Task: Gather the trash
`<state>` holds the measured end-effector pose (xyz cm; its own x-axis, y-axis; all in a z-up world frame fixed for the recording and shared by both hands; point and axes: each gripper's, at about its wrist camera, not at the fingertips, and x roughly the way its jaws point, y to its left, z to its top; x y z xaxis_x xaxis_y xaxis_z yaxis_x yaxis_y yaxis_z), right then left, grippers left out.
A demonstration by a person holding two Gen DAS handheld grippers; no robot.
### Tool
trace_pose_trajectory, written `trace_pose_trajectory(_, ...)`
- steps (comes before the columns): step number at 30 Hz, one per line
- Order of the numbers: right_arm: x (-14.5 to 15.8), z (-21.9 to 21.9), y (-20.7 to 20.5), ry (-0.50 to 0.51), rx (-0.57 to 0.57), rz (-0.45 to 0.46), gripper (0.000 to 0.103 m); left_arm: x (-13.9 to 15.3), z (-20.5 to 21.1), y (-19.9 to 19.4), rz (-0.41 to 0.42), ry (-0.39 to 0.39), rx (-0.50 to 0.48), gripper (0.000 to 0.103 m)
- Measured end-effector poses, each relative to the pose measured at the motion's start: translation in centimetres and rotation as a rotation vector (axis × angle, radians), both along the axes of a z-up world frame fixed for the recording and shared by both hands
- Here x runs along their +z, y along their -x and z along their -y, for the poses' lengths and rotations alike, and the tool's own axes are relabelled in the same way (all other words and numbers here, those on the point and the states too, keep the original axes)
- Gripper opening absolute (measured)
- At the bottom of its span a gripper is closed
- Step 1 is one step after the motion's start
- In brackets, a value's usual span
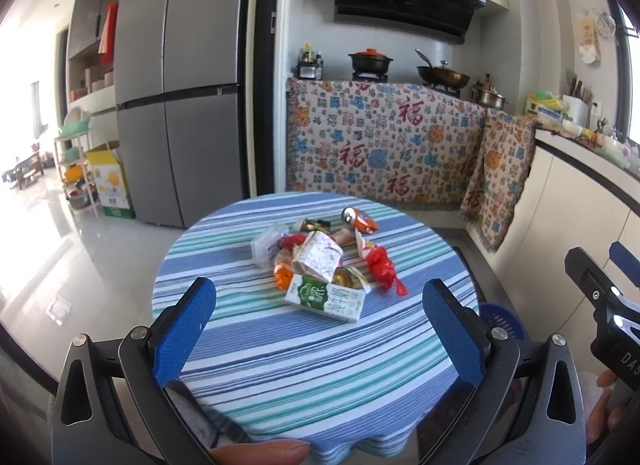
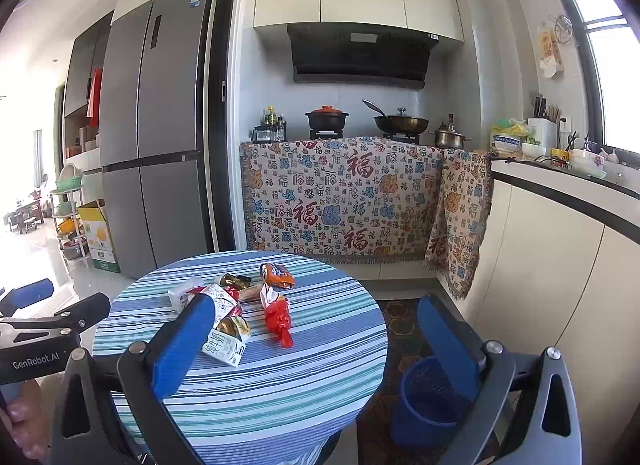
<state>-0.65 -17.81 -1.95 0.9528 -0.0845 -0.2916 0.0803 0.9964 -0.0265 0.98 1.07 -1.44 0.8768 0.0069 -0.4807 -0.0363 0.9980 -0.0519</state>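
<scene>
A pile of trash lies mid-table on the round striped table (image 1: 280,361) (image 2: 320,377): a green-and-white milk carton (image 1: 326,297) (image 2: 224,347) nearest me, a crumpled patterned carton (image 1: 318,257) (image 2: 220,299), a red wrapper (image 1: 382,265) (image 2: 279,319), an orange can (image 1: 358,219) (image 2: 277,275) at the far side, and a clear plastic box (image 1: 266,245) (image 2: 184,293). My left gripper (image 1: 320,321) hovers open over the near table, short of the pile. My right gripper (image 2: 316,337) is open too, above the table's right side. A blue mesh bin (image 2: 430,401) (image 1: 502,319) stands on the floor right of the table.
A grey fridge (image 1: 180,85) stands at back left, with boxes and a rack beside it. A counter draped in patterned cloth (image 2: 344,201) carries pots along the back. White cabinets (image 2: 560,285) run down the right. A hand's fingers show at the lower edges of both views.
</scene>
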Motion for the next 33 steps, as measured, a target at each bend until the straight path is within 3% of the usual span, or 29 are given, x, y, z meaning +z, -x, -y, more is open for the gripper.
trace_pose_trajectory(33, -0.57, 0.34, -0.64, -0.007, -0.014, -0.017, 0.103, -0.27, 0.27, -0.56, -0.018, 0.003, 0.027, 0.103)
